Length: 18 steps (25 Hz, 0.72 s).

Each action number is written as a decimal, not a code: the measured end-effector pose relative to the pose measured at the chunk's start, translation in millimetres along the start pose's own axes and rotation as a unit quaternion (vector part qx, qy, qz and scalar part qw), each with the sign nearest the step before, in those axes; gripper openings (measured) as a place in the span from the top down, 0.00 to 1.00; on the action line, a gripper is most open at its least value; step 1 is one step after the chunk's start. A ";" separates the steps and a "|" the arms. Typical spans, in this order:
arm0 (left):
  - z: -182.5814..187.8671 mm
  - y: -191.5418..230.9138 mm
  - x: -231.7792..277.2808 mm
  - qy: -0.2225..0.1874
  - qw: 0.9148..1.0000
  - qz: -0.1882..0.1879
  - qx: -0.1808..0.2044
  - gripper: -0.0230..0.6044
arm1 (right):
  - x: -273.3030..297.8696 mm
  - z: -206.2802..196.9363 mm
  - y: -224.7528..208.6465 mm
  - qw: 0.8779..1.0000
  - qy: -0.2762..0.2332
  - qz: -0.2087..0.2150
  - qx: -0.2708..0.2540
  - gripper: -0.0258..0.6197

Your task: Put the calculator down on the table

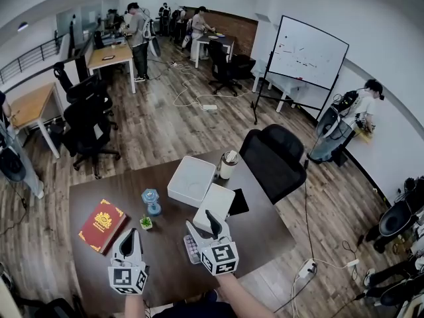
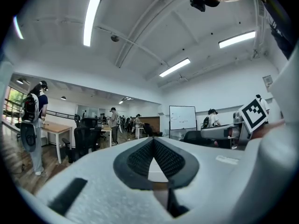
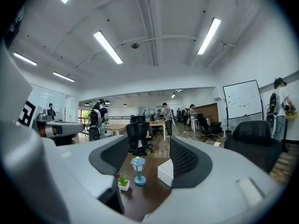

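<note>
- Calculator point(image 1: 191, 248) flat on the table point(image 1: 265, 234) just below our right gripper point(image 1: 202, 225) — jaws apart, empty; we judge it placed.
- Left gripper point(image 1: 127, 236) alongside, pinched together, holding nothing.

The right fingers point(image 3: 185, 157) are matt white plastic shells faced with dark, finely ribbed pads, possibly rubber. Between them and just ahead, the surface point(image 3: 147, 197) is dark brown wood with a soft sheen. The small lantern point(image 3: 138, 171) on it looks like glossy blue plastic. The left fingers point(image 2: 170, 162) have the same finish.
</note>
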<state>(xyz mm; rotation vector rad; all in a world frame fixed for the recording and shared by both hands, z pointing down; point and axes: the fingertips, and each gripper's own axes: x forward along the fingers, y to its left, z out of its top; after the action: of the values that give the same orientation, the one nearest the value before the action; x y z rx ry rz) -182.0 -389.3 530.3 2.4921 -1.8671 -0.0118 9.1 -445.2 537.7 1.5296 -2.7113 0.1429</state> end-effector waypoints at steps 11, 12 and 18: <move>-5.8 -1.1 3.5 0.005 1.000 0.002 -0.027 0.97 | -7.7 -3.5 -22.1 0.999 0.001 -0.047 0.018 0.94; -6.4 1.2 3.1 0.005 0.999 0.007 -0.031 0.97 | -7.6 -2.6 -21.7 0.999 0.000 -0.047 0.018 0.94; -4.8 -15.1 5.4 0.015 0.999 -0.010 0.049 0.97 | -7.7 0.8 -20.2 0.999 -0.001 -0.053 0.003 0.95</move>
<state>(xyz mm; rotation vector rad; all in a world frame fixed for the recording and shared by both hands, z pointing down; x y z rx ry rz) -165.9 -390.1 534.8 2.5592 -1.8751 0.1185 30.4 -449.1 537.7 1.6703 -2.6255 0.1479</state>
